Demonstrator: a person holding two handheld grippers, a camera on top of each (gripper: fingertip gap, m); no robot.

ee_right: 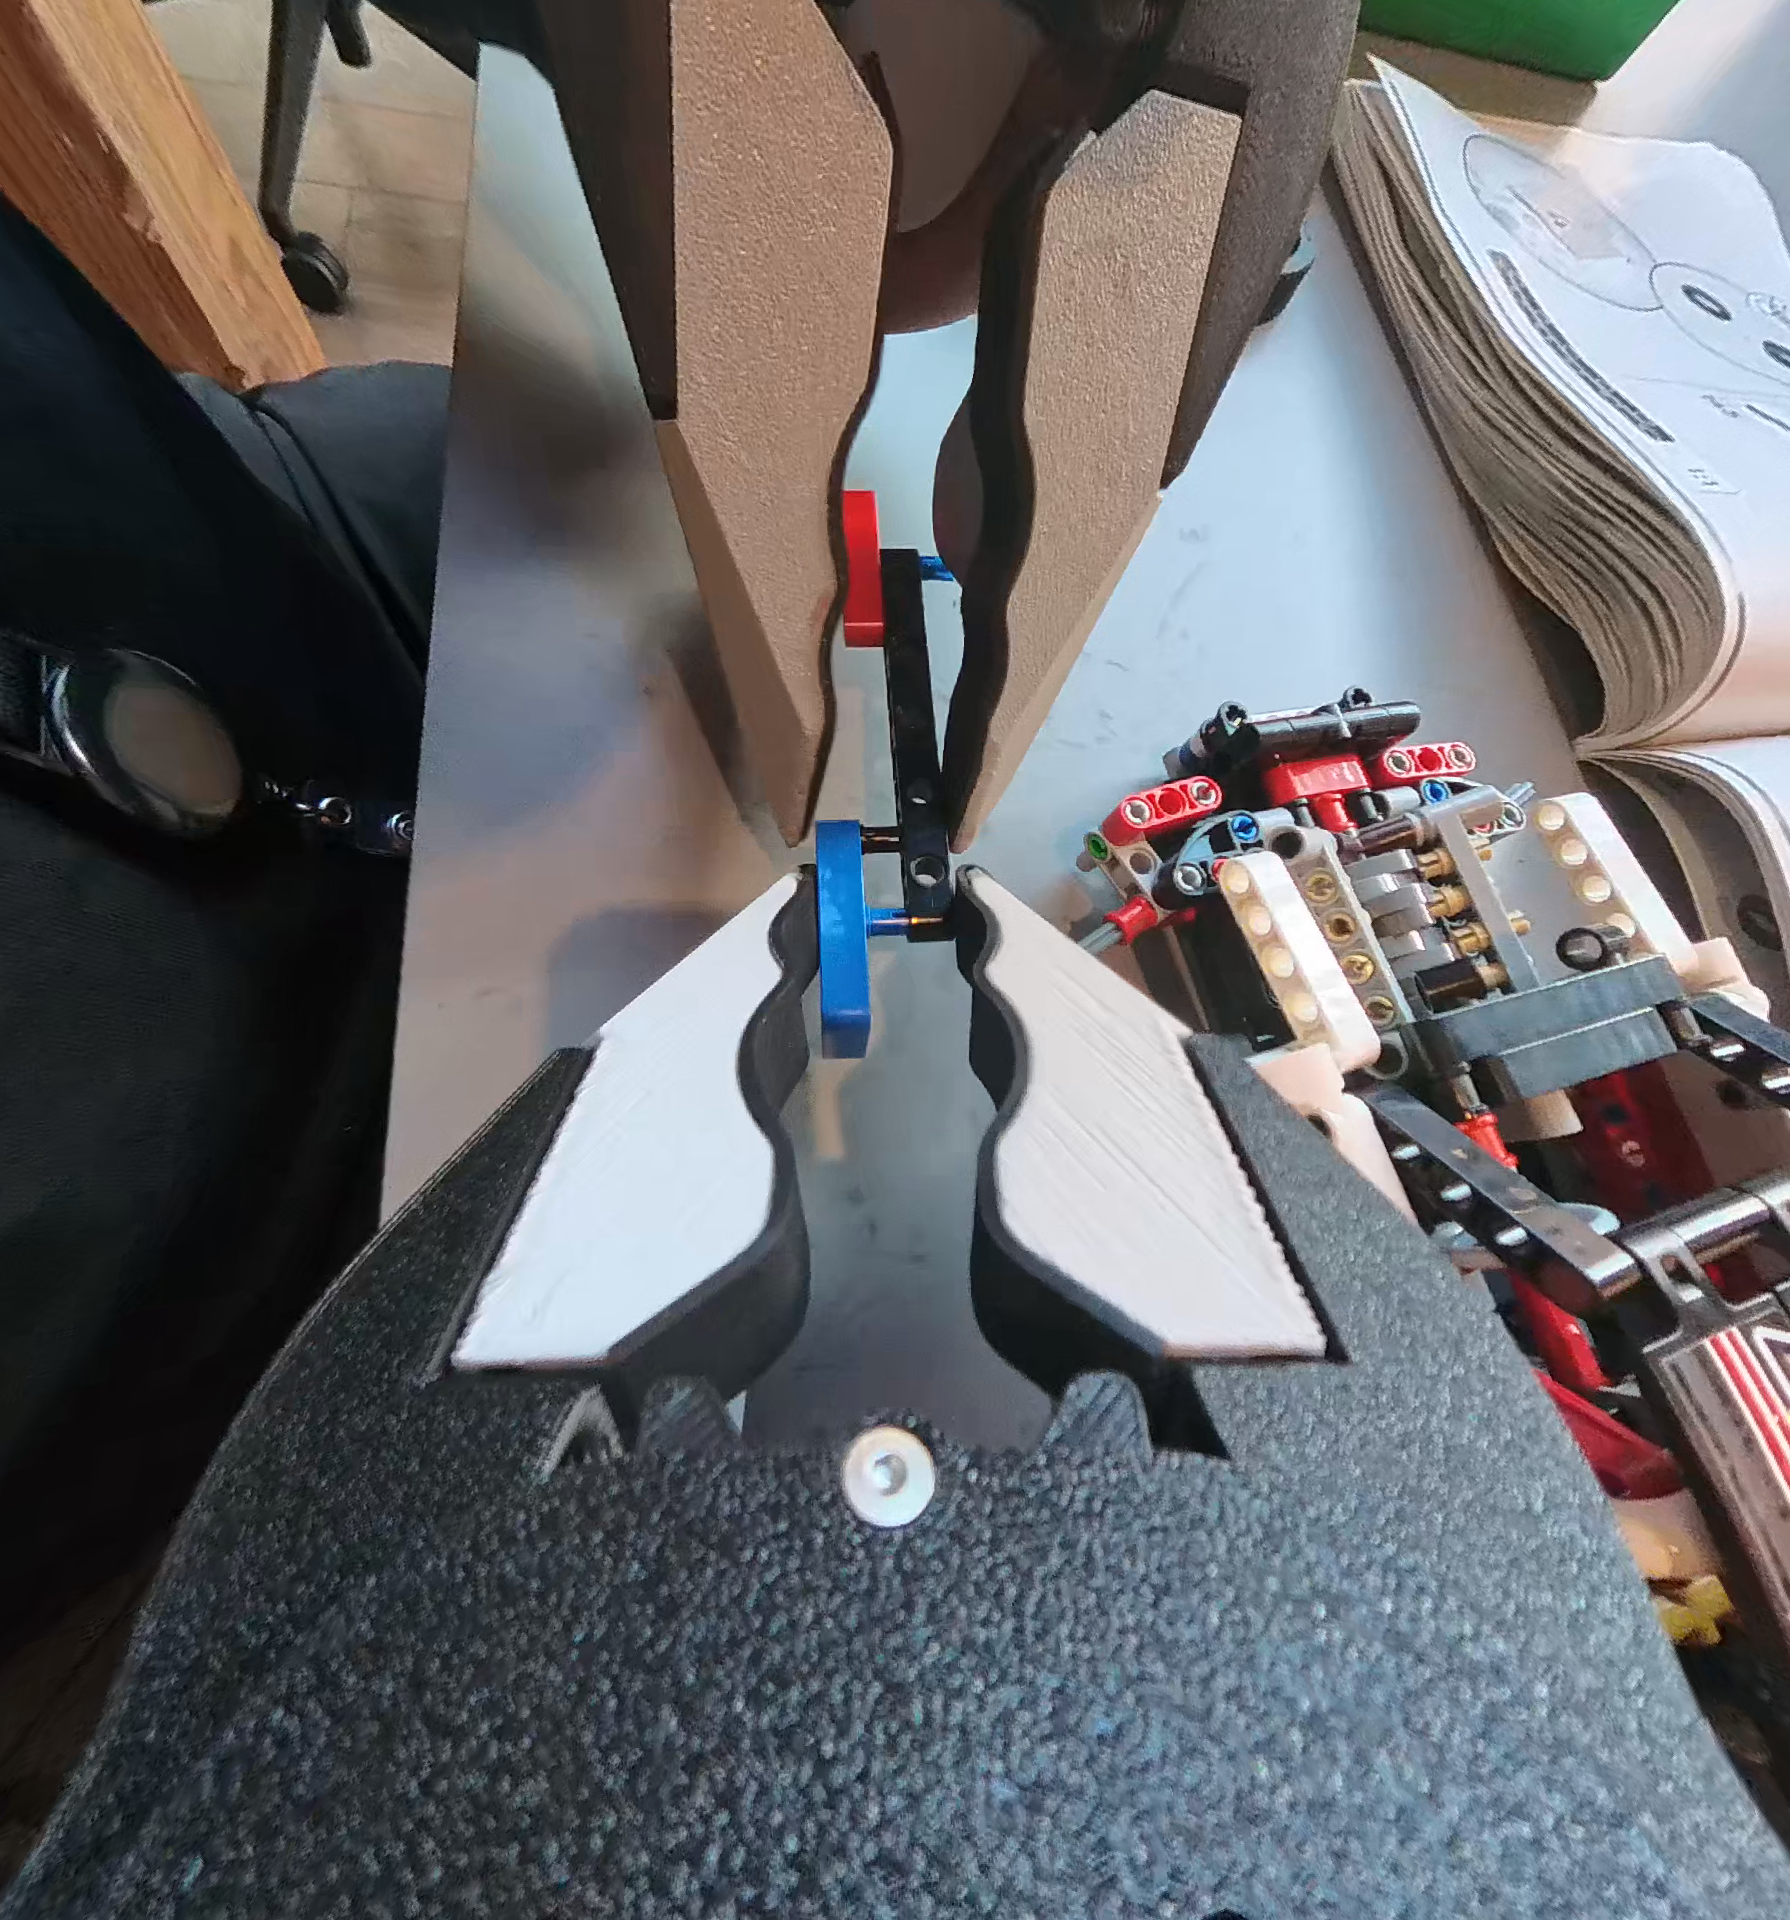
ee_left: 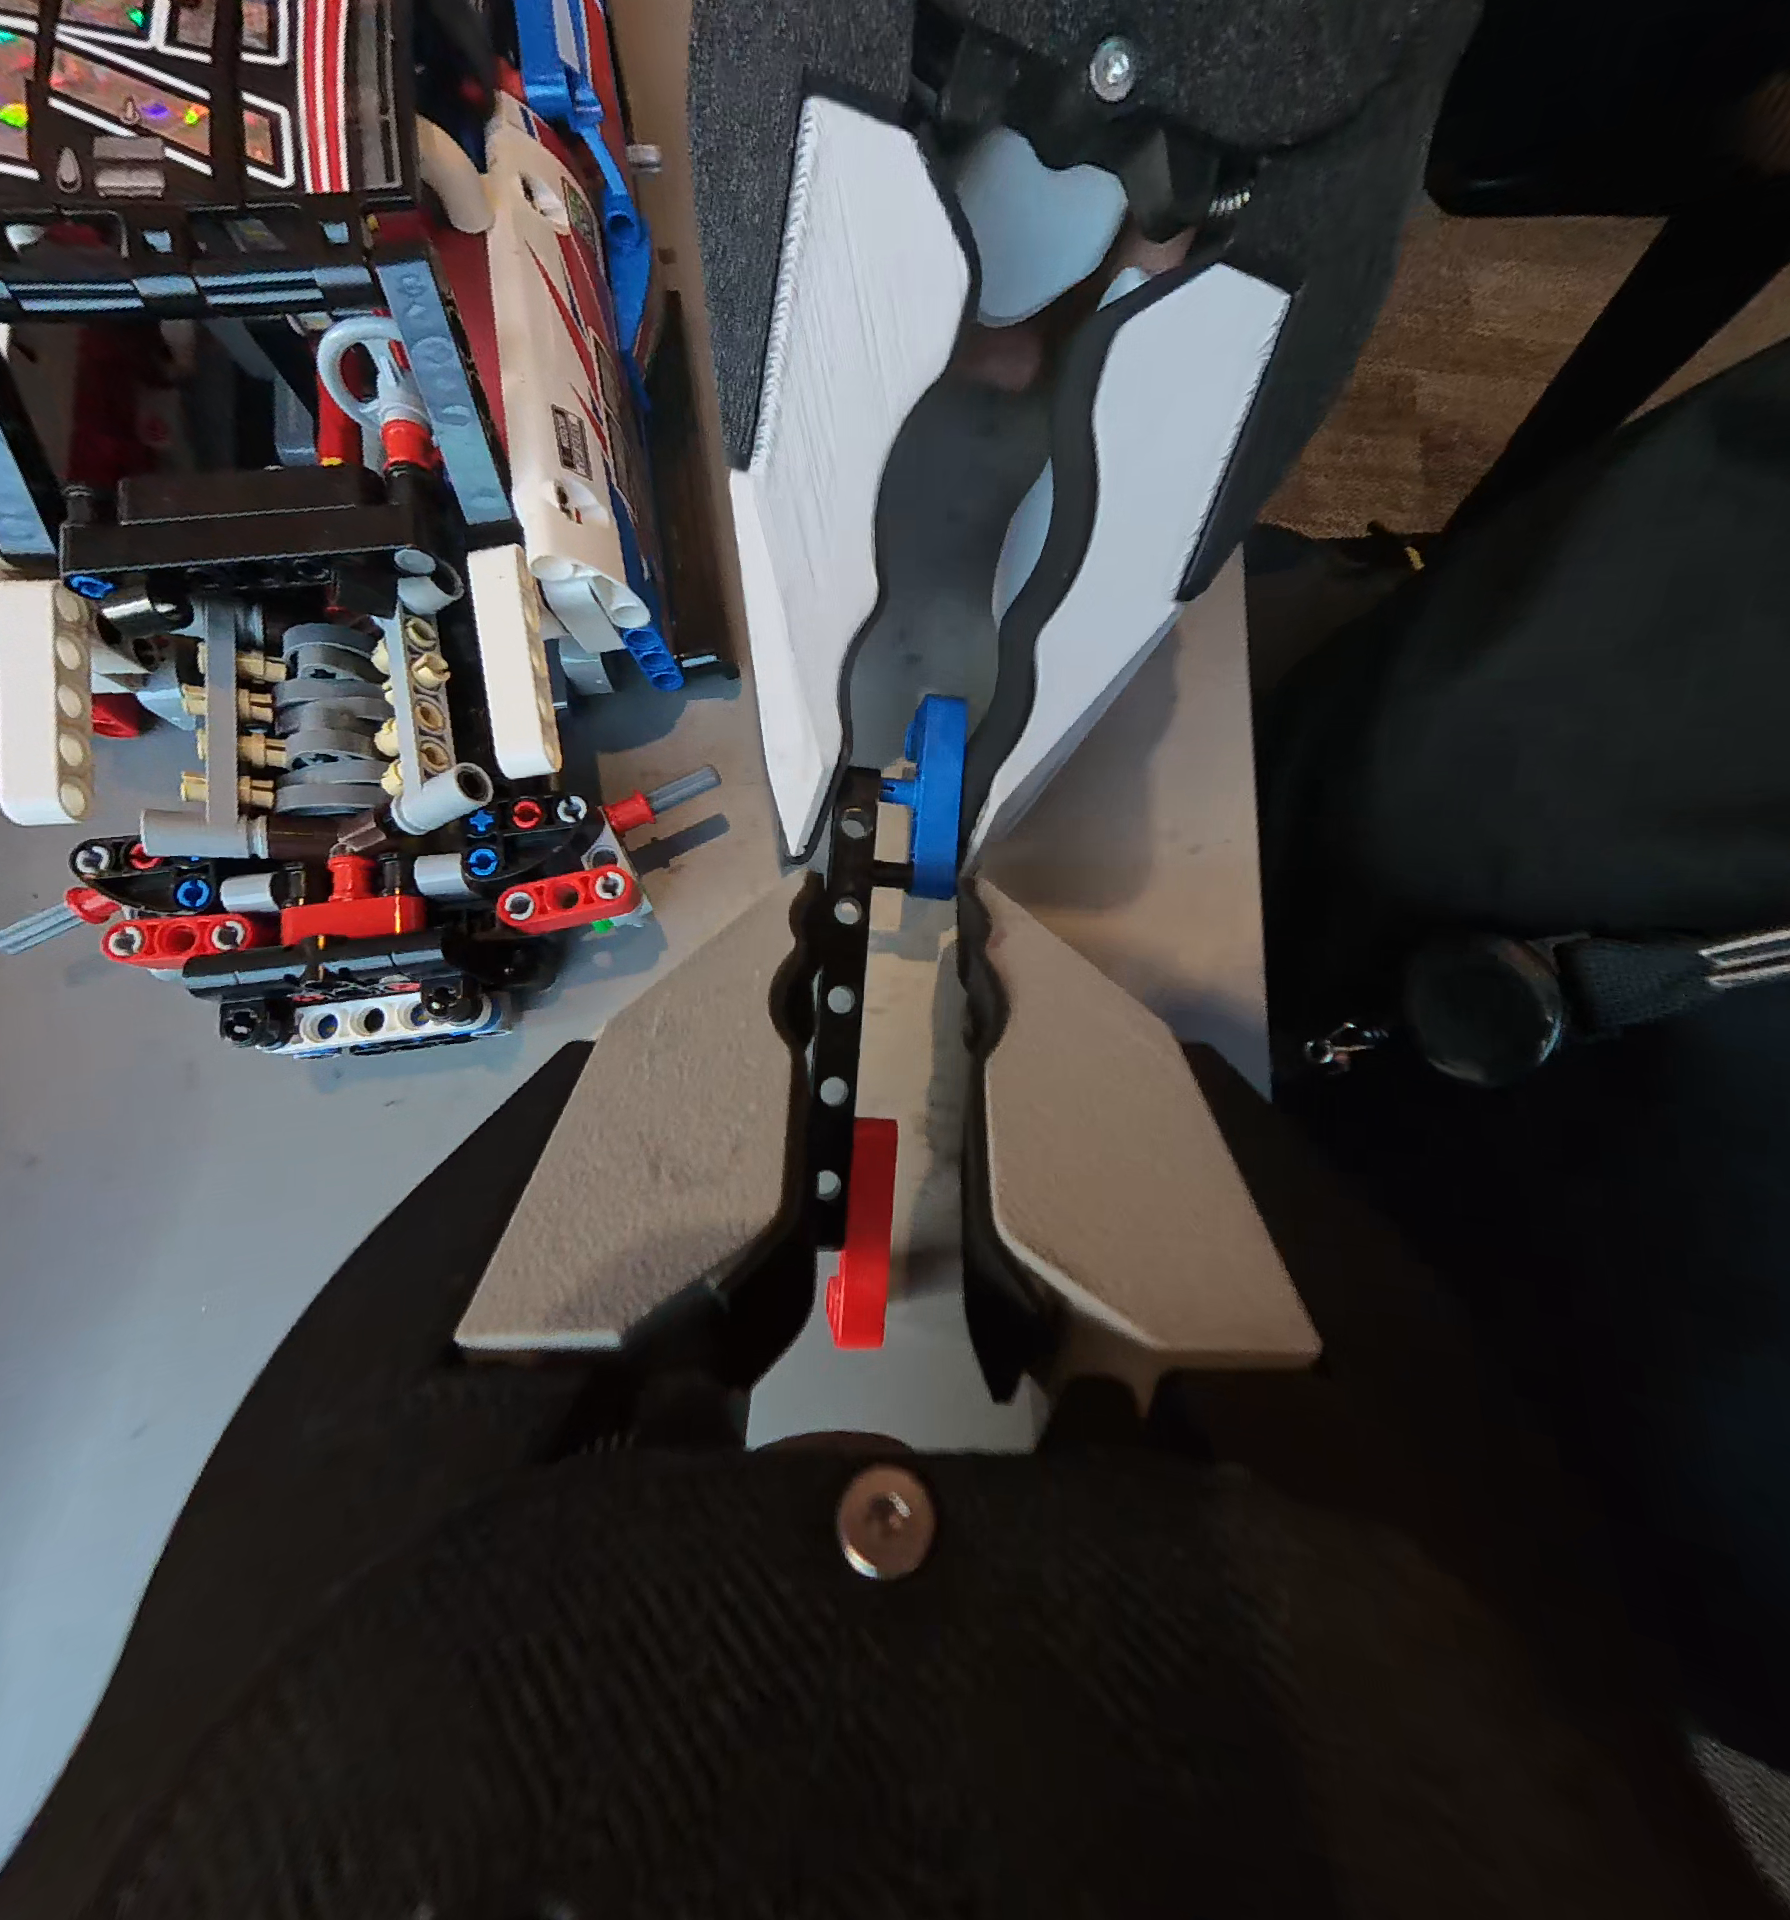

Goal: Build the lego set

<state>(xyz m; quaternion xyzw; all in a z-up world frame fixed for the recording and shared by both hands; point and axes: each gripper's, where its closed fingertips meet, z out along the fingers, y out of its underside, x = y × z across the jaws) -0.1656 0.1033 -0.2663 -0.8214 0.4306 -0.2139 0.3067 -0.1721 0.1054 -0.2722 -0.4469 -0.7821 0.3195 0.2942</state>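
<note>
Your left gripper fingers hide much of the black beam they're clamped on; red piece at its near end. Right gripper pinches the blue piece end. Both above the table, beside the car model.

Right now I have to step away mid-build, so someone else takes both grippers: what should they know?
Left gripper: shut on the black beam, which carries a red piece at its near end.
Right gripper: shut across the blue piece and the beam's other end, squeezing them together on their pins.
Both are held above the grey table; the partly built car sits beside them, the instruction booklet beyond it.
Done: red piece on. Left: the blue piece shows a gap, so finish seating it, then probably fit the subassembly to the car.
</note>
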